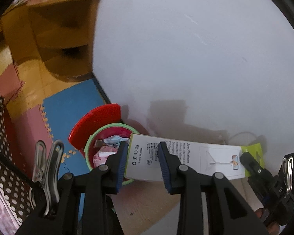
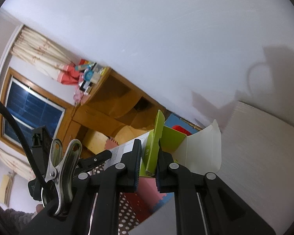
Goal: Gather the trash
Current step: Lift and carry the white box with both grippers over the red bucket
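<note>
We are in a home, probably a child's room. We see pink and blue foam puzzle floor mats [image 1: 72,113], a wooden corner shelf [image 1: 64,29] and cream curtains [image 2: 39,52].

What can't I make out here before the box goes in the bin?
- Bin contents: left wrist view, partly covered by the left gripper and the white box; how full it is cannot be told.
- Box's small print: left wrist view, too small and blurred to read.
- Bin in the right wrist view: only a red sliver shows behind the box's green flap, clamped in the right gripper.
</note>
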{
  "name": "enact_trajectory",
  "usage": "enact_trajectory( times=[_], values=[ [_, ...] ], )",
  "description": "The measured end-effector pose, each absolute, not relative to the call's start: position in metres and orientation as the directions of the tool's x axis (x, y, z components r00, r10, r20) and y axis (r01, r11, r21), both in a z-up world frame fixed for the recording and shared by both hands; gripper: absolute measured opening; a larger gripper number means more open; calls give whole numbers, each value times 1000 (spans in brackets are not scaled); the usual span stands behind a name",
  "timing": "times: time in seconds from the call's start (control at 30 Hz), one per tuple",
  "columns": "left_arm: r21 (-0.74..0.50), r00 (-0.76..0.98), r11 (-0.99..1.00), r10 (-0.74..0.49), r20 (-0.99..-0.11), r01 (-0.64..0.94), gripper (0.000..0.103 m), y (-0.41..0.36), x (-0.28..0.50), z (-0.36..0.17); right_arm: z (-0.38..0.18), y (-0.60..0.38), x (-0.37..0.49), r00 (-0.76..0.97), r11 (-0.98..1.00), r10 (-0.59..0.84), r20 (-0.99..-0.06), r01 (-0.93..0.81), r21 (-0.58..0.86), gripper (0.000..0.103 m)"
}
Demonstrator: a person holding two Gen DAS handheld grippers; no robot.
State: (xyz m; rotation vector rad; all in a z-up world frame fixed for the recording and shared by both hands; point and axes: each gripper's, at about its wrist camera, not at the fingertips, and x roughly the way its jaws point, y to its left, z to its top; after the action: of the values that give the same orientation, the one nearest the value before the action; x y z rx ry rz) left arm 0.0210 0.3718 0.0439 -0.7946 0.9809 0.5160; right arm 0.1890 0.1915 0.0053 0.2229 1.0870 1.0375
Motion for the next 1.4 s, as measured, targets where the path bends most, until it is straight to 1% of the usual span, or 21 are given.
enact_trajectory(
  times=[0.1,0.27,0.33,0.47,0.57,0.93,1.13,1.2,1.4],
  values=[
    [-359,466,579,40,-884,-732,33,395,14,38,2,222,190,46,547,755,-654,-593,590,14],
    [-389,455,528,-4,-890,-755,33,433,6,21,-2,273,192,3,545,714,-700,-631,552,14],
    [-404,447,505,-40,-894,-763,33,445,5,8,-5,291,191,-6,549,689,-724,-648,528,14],
    [-427,437,463,-93,-895,-776,33,458,4,-18,-13,313,185,-5,565,639,-769,-676,473,14],
    [-420,419,458,-110,-901,-784,33,462,4,-35,-23,324,185,-5,579,600,-800,-688,438,14],
    [-429,400,386,-157,-903,-817,33,482,5,-91,-55,363,197,-25,592,509,-860,-716,371,14],
    [-445,402,341,-192,-895,-828,32,491,2,-129,-84,385,208,-65,630,446,-893,-686,365,14],
    [-446,400,323,-201,-894,-835,32,495,1,-150,-95,391,213,-73,642,421,-904,-680,354,14],
    [-396,353,283,-191,-916,-874,32,497,-4,-209,-159,422,228,-130,694,283,-950,-656,296,15]
  ],
)
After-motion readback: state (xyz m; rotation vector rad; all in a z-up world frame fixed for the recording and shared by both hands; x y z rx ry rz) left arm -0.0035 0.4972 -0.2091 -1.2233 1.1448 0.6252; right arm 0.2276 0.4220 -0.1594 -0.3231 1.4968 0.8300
